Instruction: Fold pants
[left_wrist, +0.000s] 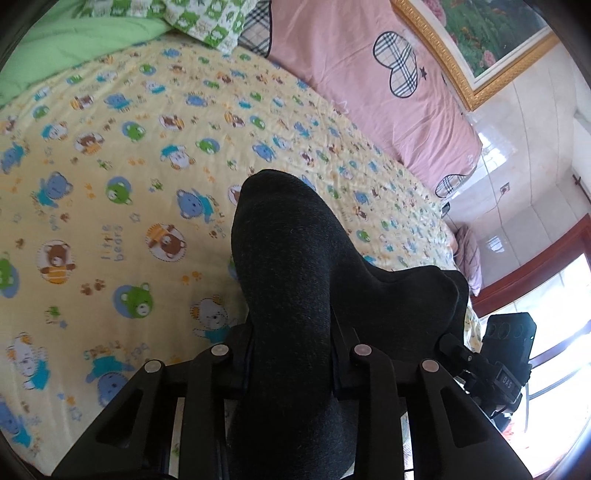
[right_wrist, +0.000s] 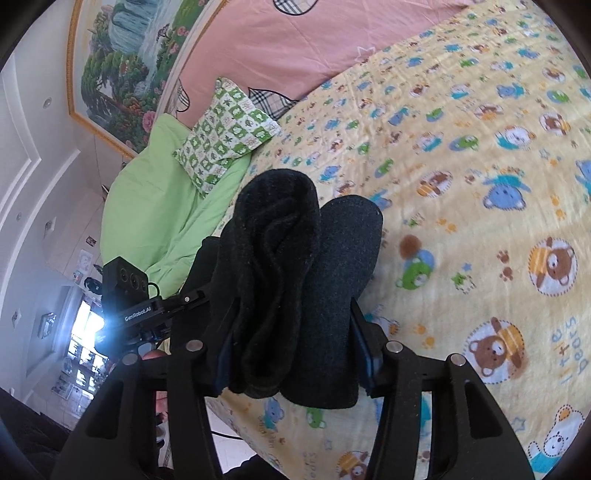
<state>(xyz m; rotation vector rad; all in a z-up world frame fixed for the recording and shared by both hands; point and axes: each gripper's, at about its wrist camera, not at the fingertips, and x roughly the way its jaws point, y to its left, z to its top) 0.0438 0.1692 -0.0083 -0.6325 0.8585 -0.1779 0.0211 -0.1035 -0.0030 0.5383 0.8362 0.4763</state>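
Pants (left_wrist: 295, 280) bunched between both grippers' fingers, left gripper (left_wrist: 291, 354) and right gripper (right_wrist: 295, 354) each clamped on dark fabric.

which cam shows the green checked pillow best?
Right wrist: the pillow shows nearly whole, lying on the green quilt, beyond the pants in the right tongs. Left wrist catches only its lower part at the top edge.

We look from each wrist along its fingers, tilted down, close over the bed (left_wrist: 110, 155); both views share the bear-print sheet (right_wrist: 480, 147), pink quilt (left_wrist: 351, 74) and framed painting (right_wrist: 122, 74).
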